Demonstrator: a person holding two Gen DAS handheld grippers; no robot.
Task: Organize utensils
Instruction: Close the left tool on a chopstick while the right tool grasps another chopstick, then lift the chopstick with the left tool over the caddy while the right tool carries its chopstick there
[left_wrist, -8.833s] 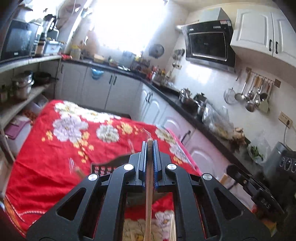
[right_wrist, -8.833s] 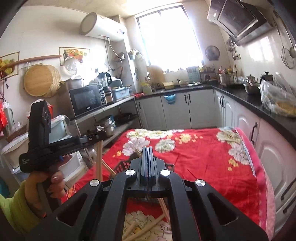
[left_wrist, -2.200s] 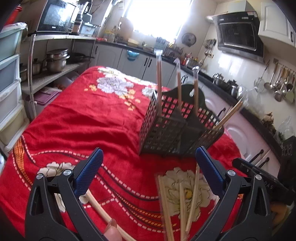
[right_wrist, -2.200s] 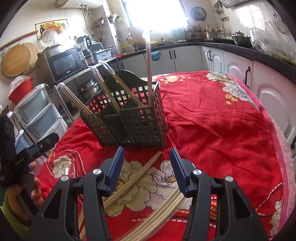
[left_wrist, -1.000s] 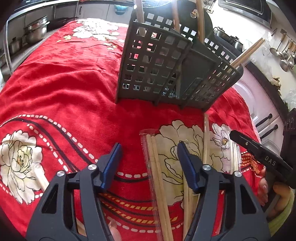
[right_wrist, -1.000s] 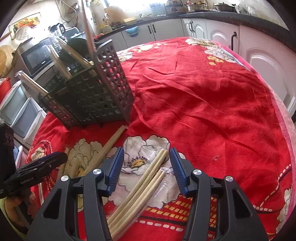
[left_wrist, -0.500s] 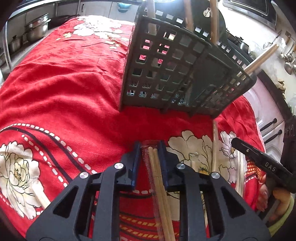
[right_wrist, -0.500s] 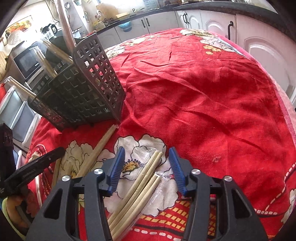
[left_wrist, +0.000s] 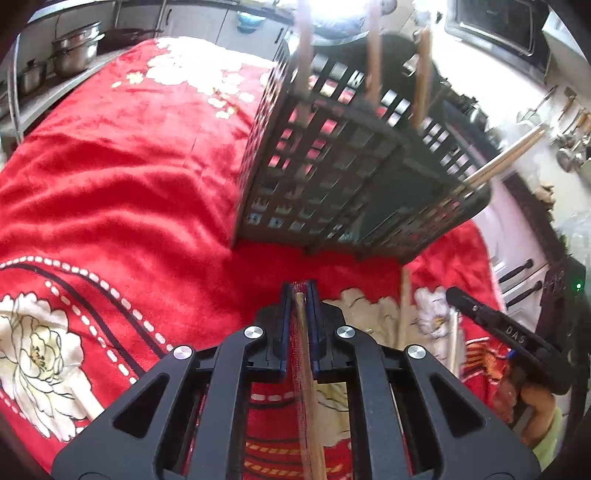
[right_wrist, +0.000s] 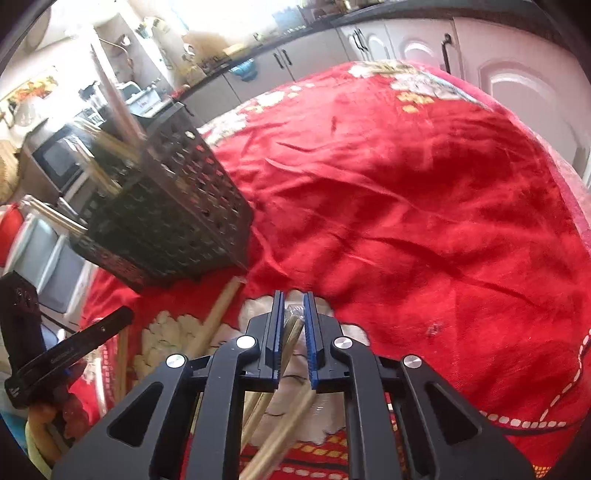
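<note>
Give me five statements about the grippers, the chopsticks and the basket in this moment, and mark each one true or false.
1. The left gripper is shut on a wrapped chopstick pair. True.
2. The dark basket lies on its side on the red cloth. False: it stands on its base, with chopsticks sticking up out of it.
3. The right gripper has its fingers closed around a chopstick bundle. True.
4. The basket holds no chopsticks yet. False: several already stand or lean in it.
5. Loose chopsticks still lie on the cloth in front of the basket. True.
</note>
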